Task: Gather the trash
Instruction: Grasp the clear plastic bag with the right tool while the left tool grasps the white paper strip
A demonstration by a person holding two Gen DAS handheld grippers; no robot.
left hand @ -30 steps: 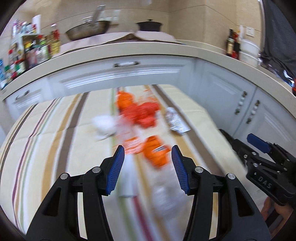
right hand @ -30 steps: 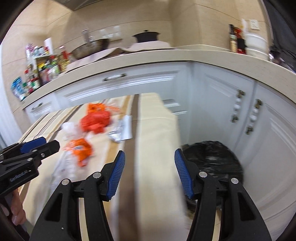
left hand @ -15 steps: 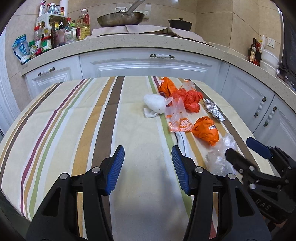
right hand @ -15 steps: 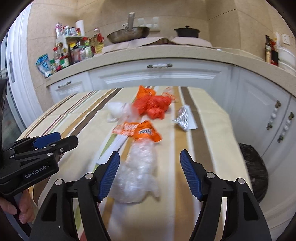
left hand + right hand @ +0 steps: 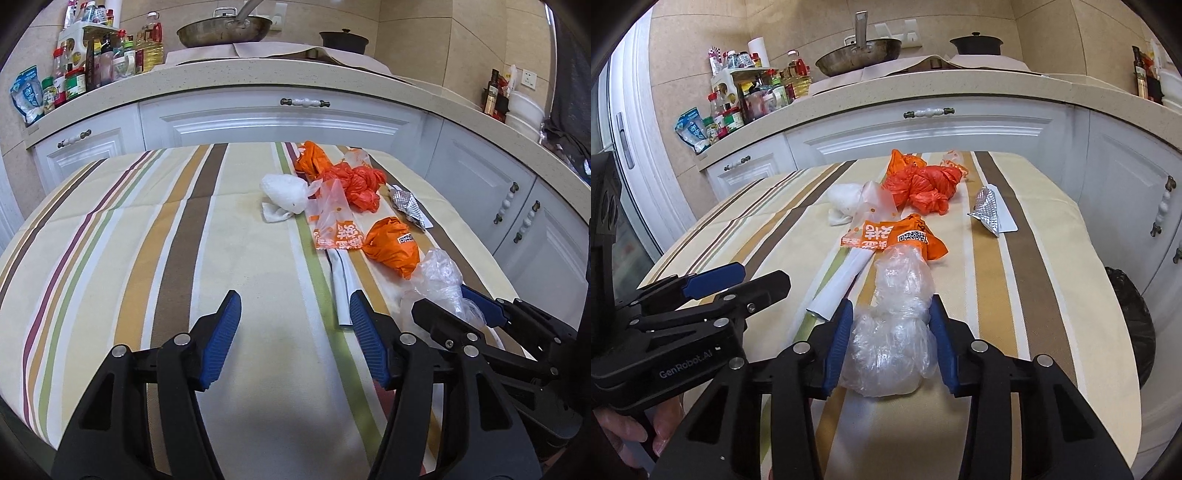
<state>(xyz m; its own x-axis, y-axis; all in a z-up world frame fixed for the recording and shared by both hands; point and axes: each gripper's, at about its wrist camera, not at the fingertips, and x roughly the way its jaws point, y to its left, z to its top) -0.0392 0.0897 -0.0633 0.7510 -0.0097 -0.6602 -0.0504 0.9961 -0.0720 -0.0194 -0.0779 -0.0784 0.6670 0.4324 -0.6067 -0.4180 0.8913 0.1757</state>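
We close our right gripper [image 5: 890, 339] on the clear plastic bag [image 5: 897, 321] at the table's [image 5: 1052, 295] near edge, pads touching both sides, since it lies nearest the black bin [image 5: 1134, 317]. Our left gripper [image 5: 295, 339] hangs spread and widening over bare cloth, holding nothing. The bin is half hidden behind the table.

1. A steel frying pan [image 5: 858, 55] and a black lidded pot [image 5: 976, 43] sit on the beige speckled countertop [image 5: 258, 79].
2. Bottles and jars [image 5: 92, 62] crowd the countertop's left end.
3. White cabinet drawers [image 5: 923, 129] stand below.
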